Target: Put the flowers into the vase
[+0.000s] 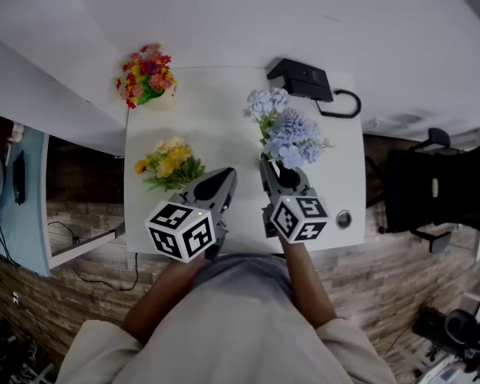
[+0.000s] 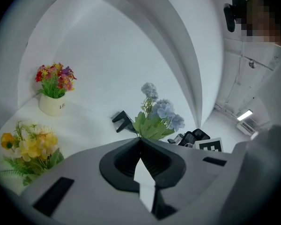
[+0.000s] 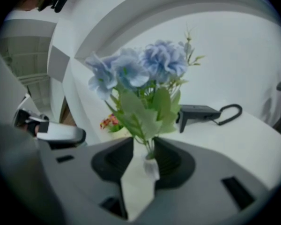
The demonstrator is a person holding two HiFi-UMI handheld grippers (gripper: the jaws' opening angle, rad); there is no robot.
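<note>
One step appears in hand: releasing the blue flowers (image 3: 140,74), which stand upright at the right gripper (image 3: 144,144). Recommended: draw straight back, clear of the leaves, so the bunch does not tip. That gripper's fingers stand wide apart, the stem in the gap, apparently unpressed; the vase beneath is not clearly visible. The left gripper (image 2: 140,143) has fingers closed on nothing. Beyond, yellow flowers (image 1: 170,164) lie on the counter (image 1: 224,110), awaiting pickup.

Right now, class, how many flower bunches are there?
3: red bunch in the far-left pot; yellow bunch lying near the left gripper; blue bunch at the right gripper.
</note>
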